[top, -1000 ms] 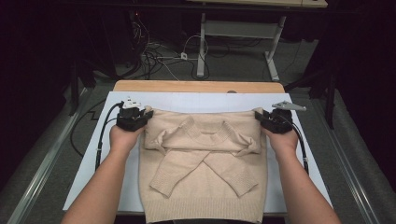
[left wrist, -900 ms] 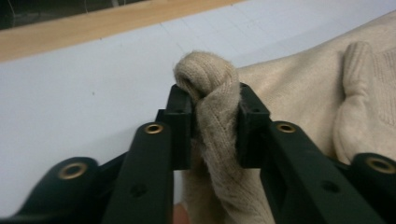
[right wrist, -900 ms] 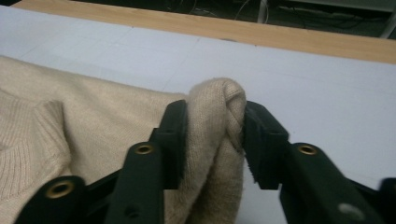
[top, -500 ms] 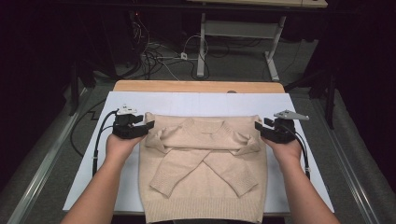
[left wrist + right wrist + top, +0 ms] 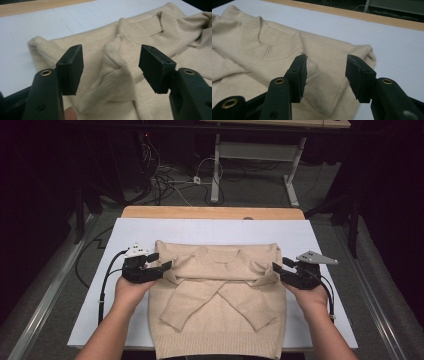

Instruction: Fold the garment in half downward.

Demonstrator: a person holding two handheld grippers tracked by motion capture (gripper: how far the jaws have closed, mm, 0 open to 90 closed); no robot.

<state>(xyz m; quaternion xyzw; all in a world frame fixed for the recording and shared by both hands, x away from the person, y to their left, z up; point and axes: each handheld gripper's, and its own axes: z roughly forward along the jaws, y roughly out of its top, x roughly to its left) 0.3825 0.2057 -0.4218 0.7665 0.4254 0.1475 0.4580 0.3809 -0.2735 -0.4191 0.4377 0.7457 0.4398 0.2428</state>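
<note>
While the beige knit sweater (image 5: 220, 300) lay flat on the white table mat (image 5: 320, 240) with its sleeves crossed over the chest, just as in the earlier frames, both hands had drawn outward from its shoulders to the sweater's side edges. The left gripper (image 5: 161, 266) and right gripper (image 5: 278, 270) had just been opening, and each now stood with its jaws apart and nothing pinched. In the gripper views the fabric lay beyond the pads (image 5: 72, 67), untouched by them.
</note>
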